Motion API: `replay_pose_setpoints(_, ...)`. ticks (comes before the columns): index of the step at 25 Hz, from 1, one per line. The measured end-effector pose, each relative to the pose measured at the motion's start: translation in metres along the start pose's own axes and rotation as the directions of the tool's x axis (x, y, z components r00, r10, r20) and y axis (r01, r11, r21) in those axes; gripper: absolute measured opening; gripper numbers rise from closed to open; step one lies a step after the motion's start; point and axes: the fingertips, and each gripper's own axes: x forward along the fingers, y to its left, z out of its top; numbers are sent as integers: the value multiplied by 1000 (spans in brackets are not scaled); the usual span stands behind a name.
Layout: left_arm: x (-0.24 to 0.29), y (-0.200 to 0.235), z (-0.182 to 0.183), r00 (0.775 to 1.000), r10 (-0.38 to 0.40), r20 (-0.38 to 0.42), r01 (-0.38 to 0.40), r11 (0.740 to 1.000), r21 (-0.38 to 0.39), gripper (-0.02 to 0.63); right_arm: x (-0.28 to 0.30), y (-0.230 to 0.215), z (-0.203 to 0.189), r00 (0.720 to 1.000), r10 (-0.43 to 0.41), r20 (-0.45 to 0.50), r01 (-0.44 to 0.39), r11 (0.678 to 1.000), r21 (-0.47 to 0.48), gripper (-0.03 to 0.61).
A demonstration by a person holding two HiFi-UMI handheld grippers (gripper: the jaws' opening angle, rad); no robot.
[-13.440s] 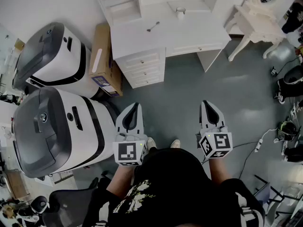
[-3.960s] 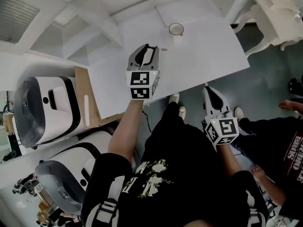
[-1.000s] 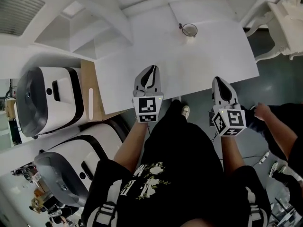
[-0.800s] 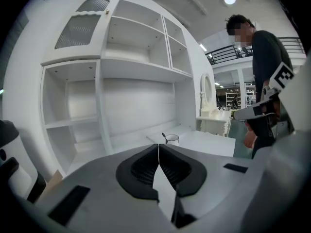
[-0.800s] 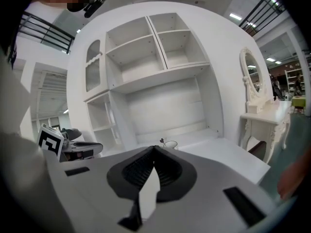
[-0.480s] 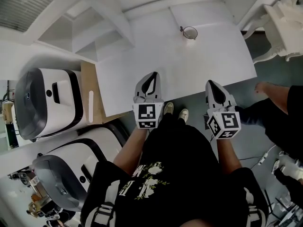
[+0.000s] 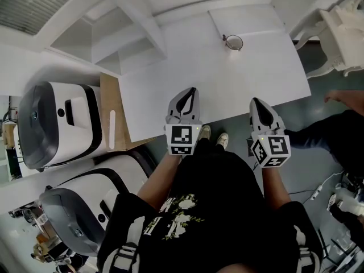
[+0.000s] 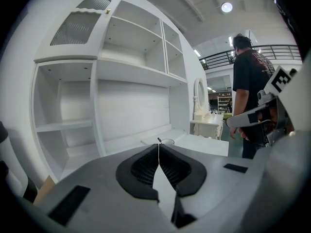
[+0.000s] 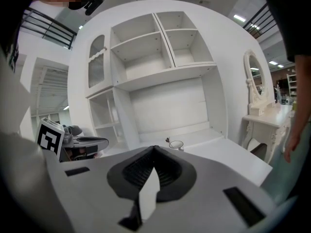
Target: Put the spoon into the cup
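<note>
The cup stands toward the far side of the white tabletop, with the dark end of the spoon poking up over its rim. The spoon appears to sit inside the cup, so the task looks complete, with nothing evidently left to do but keep clear.

Both tools are held well apart from the cup, at the tabletop's near edge. The left gripper hovers over that edge. Its fingers have just been closing and are clenched tip to tip with nothing between them. The right gripper hangs beside it at the same edge, its fingers likewise pressed together and empty.

Neither gripper touches the cup or the spoon. A white shelf unit rises beyond the tabletop, and another person's arm reaches in at the right.
</note>
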Motion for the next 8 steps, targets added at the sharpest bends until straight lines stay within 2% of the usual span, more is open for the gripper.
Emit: replay_pose_setpoints(8, 4, 2, -1, 1000, -29, -9, 29, 1000, 0, 11, 3, 4, 1, 1000, -7, -7, 7, 1000, -2, 60)
